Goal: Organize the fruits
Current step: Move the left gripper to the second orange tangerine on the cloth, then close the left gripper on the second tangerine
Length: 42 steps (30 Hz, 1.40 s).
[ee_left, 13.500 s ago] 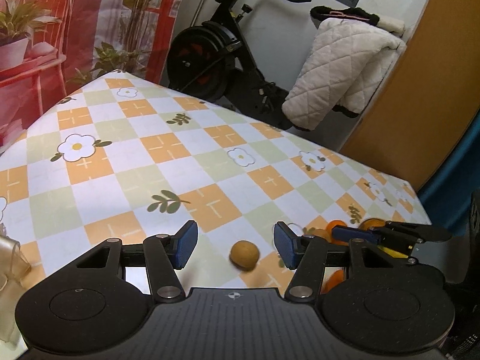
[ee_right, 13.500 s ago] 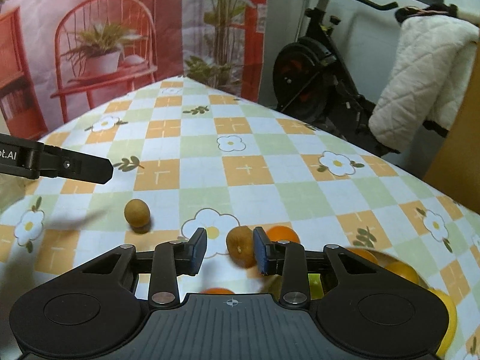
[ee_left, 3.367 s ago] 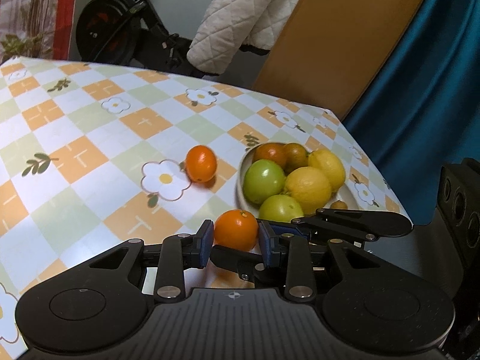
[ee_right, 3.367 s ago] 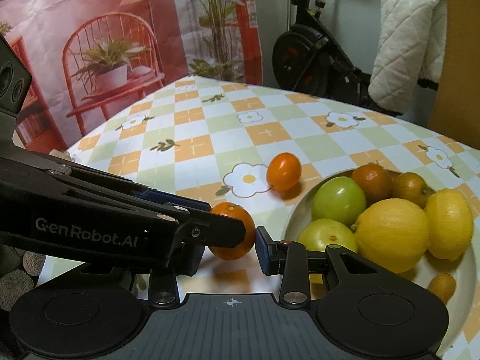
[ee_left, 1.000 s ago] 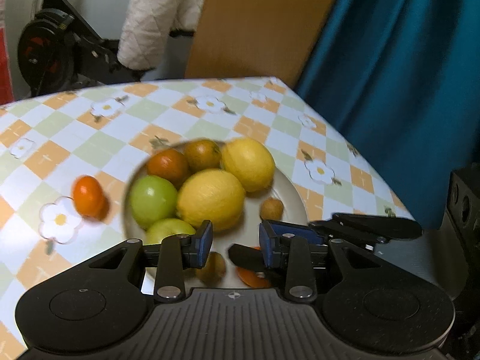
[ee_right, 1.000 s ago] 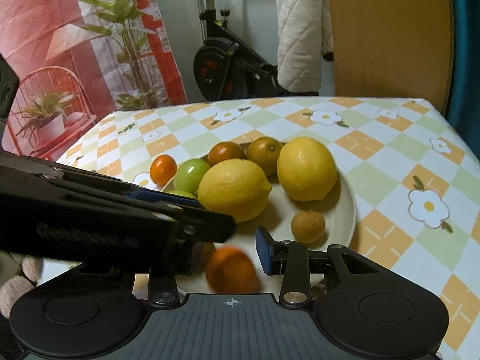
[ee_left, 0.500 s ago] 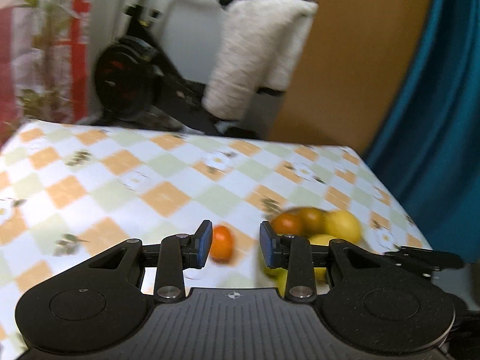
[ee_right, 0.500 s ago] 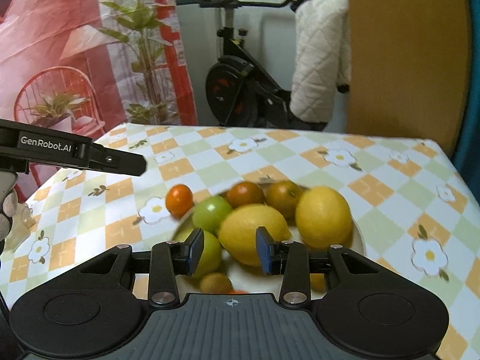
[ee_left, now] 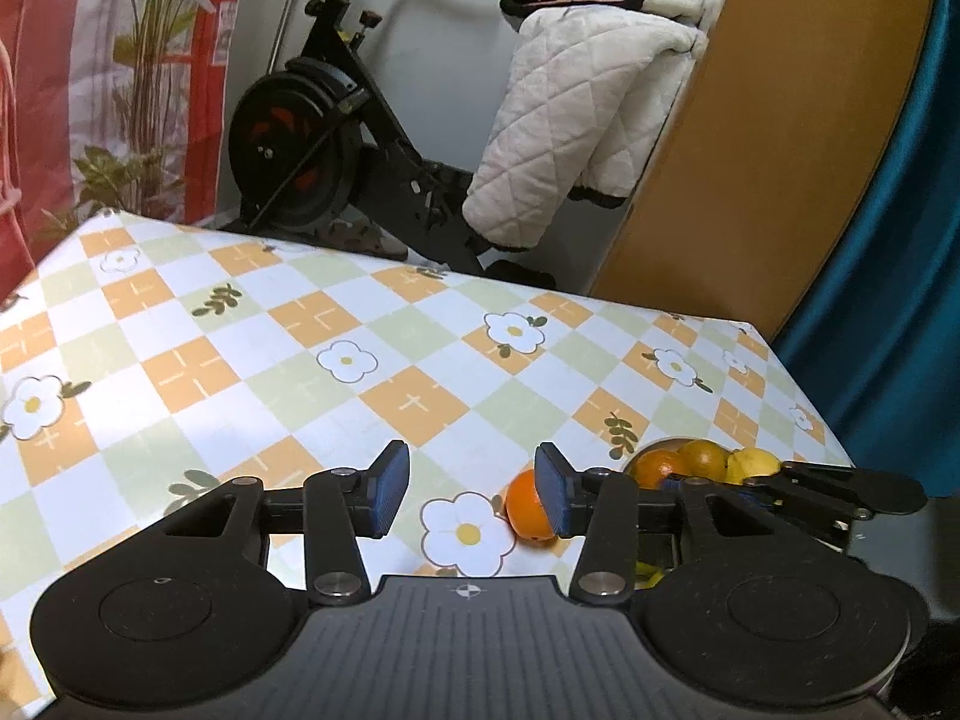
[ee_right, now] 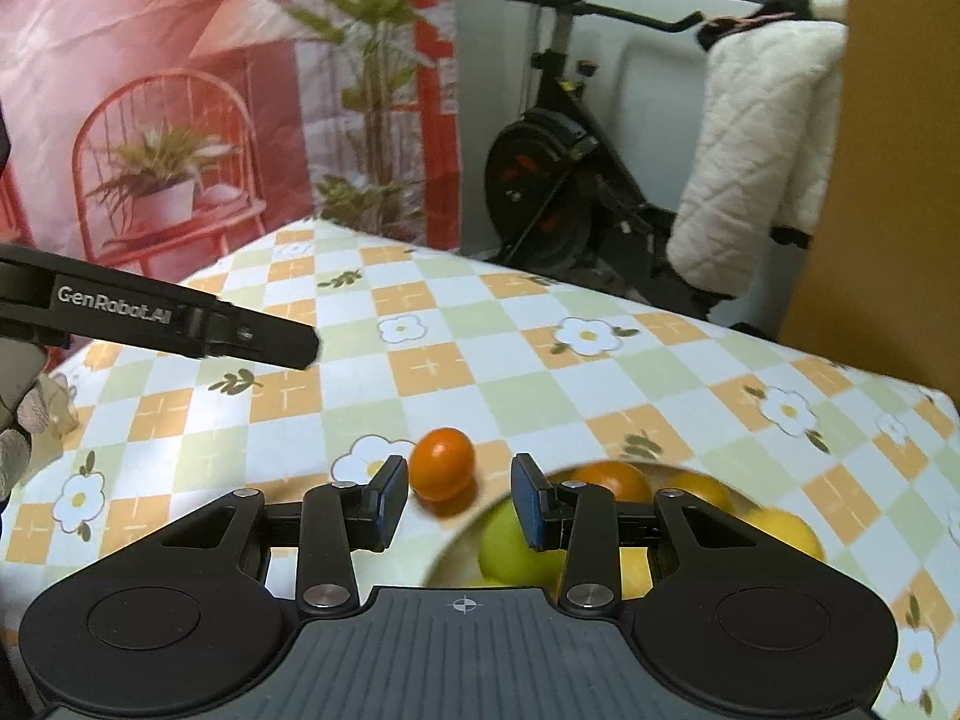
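A small orange fruit (ee_right: 442, 463) lies on the checked tablecloth just left of the white bowl (ee_right: 447, 552). In the left wrist view the same orange fruit (ee_left: 523, 506) sits behind my right fingertip pad. The bowl holds a green fruit (ee_right: 510, 546), oranges (ee_right: 615, 479) and lemons (ee_right: 786, 531). My right gripper (ee_right: 456, 504) is open and empty, just short of the orange fruit. My left gripper (ee_left: 471, 495) is open and empty above the cloth, left of the fruit. The bowl's fruits (ee_left: 699, 459) show partly behind the right gripper's fingers (ee_left: 840, 489).
An exercise bike (ee_left: 312, 138) with a quilted white cover (ee_left: 570, 120) stands past the table's far edge. A wooden panel (ee_left: 768, 150) and a teal curtain (ee_left: 900, 240) are at the right. The left gripper's finger (ee_right: 180, 318) crosses the left side of the right wrist view.
Both grippers have pulled back from the bowl and swung left toward the loose orange fruit. The left jaws have opened wider. The orange fruit carried earlier is no longer between any jaws.
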Available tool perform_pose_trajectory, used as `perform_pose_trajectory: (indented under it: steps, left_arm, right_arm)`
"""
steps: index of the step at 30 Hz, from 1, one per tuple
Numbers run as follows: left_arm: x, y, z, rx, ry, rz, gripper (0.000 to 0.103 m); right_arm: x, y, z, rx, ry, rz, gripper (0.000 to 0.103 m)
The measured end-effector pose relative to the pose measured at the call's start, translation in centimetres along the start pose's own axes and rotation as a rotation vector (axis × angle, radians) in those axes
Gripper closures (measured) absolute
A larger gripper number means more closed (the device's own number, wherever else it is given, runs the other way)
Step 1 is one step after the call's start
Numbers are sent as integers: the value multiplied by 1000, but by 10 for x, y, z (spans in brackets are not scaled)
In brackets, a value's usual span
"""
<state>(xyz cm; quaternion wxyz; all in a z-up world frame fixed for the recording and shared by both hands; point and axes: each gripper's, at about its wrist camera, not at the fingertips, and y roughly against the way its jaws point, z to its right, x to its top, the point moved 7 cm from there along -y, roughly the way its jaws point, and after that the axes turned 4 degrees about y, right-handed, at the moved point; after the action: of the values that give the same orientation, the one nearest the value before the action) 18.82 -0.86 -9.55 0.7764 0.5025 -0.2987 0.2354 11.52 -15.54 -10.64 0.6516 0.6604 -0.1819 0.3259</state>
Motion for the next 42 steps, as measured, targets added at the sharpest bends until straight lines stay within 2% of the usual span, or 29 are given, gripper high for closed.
perform_pose_trajectory:
  steps: [9,19,26,35,42]
  left_arm:
    - [-1,-20,-11,-39,40,-31,55]
    - [-9,-33,-16,-70,75,-71,55]
    - [-21,-45,-9,-107,66,-135,55]
    - [-26,-66,-7,-134,106,-168,56]
    - [-26,-68,-4,-171,103,-163,69]
  right_arm:
    - [6,-45,-10,15,40,-81,68]
    - [-1,-79,-13,-9,37,-172,68]
    - [-4,-81,-22,31,41,-171,68]
    - [-2,-83,-25,38,56,-163,69]
    - [0,-87,-25,39,67,-149,68]
